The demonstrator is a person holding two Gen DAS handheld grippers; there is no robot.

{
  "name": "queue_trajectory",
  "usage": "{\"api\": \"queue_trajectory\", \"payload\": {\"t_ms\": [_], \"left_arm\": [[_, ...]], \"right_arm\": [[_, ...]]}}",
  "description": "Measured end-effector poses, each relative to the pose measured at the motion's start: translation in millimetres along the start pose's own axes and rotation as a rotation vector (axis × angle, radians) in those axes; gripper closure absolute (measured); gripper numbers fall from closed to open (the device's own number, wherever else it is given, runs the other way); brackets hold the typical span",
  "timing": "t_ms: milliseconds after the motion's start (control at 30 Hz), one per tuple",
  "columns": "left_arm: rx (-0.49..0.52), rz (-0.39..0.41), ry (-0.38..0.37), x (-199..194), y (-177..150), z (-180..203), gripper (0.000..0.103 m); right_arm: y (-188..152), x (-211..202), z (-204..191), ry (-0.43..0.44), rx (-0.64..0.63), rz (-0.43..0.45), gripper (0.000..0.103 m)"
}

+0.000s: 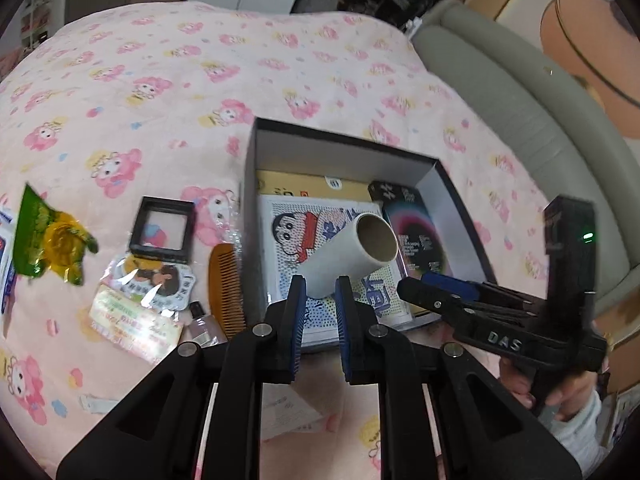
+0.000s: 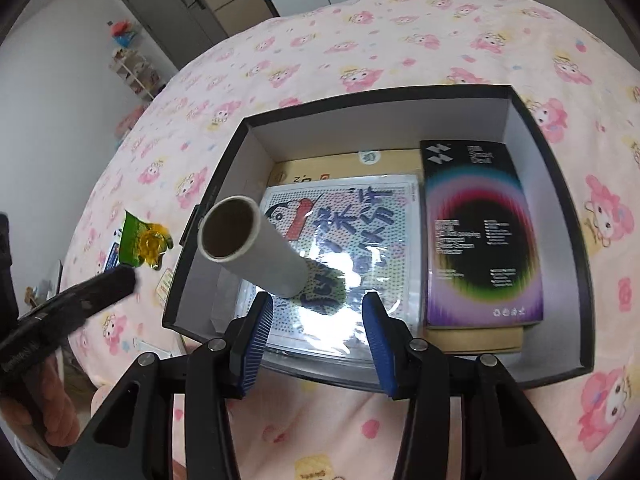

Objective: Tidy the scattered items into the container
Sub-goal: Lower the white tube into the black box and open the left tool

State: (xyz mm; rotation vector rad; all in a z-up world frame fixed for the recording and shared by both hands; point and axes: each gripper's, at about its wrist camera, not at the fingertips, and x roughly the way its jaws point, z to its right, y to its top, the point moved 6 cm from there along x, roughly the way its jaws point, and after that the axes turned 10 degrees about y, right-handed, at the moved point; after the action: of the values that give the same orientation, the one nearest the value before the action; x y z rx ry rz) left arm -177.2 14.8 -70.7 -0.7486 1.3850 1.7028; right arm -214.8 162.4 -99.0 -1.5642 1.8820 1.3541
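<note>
Your left fingers cover the near end of the cardboard tube, so you cannot see where the pads meet it. In the box, the cartoon bead board hides most of the tan package beneath it. At the left edge of the left wrist view, a blue-and-white packet is cut off. In the right wrist view's lower left, the other gripper is smeared by blur, its tip state unreadable there. The black booklet carries print too small to read.

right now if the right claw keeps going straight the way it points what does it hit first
Most likely the cartoon bead sheet lying in the black box, straight ahead of the right claw. The cardboard tube sits slightly off to one side, though depth is unclear.
</note>
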Motion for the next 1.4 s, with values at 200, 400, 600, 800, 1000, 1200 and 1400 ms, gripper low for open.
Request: {"api": "queue_trajectory", "payload": {"t_ms": [200,400,600,800,1000,1200,1400], "left_arm": [[0.072,-0.061,-0.023,38,14,39,0.090],[0.098,-0.100,-0.038,61,22,60,0.090],[0.123,-0.159,-0.021,75,22,62,0.090],[0.163,-0.279,-0.002,100,18,71,0.089],[0.177,-0.344,0.036,123,19,80,0.089],[0.190,-0.406,0.071,145,20,88,0.088],[0.169,-0.393,0.042,142,24,87,0.088]], "right_arm": [[8,-8,11,-0.017,0.033,0.043,0.061],[19,-20,37,-0.069,0.055,0.056,0.061],[34,-16,62,-0.118,0.063,0.031,0.061],[47,23,86,-0.191,0.095,-0.117,0.056],[62,32,94,-0.189,0.097,-0.150,0.056],[62,14,101,-0.152,0.116,-0.105,0.055],[47,9,92,-0.128,0.084,-0.113,0.051]]}}
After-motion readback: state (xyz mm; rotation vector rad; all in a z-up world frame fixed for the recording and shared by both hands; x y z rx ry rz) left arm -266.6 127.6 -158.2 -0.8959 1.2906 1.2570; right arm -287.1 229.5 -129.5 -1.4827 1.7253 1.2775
